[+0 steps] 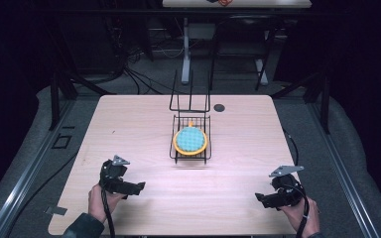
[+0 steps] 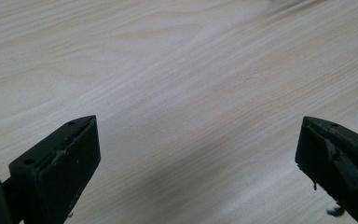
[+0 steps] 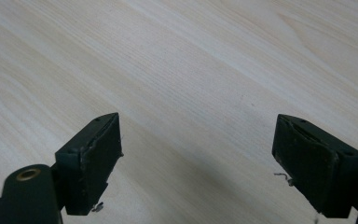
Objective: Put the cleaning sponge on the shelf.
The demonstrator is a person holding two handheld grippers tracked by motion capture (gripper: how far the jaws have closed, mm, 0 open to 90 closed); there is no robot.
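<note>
Leftmost, left gripper [image 1: 140, 186] low over the near-left part of the pale wooden table [image 1: 129, 129], held in a hand [image 1: 99, 202], jaws spread wide and holding nothing; bare wood grain between them in the left gripper view [image 2: 198, 154]. Farther along, mid-table and well apart from both grippers, black wire rack [image 1: 178, 148] with an upright wire back, carrying a round teal plate with an orange rim [image 1: 190, 140] lying flat inside. Just beyond, right of the rack's back, small dark round spot [image 1: 219, 107] on the tabletop. Rightmost, right gripper [image 1: 259, 198] low over the near-right edge, gripped by the other hand [image 1: 302, 218], jaws likewise wide apart and empty [image 3: 198, 154], pointing inward toward the left gripper.
</note>
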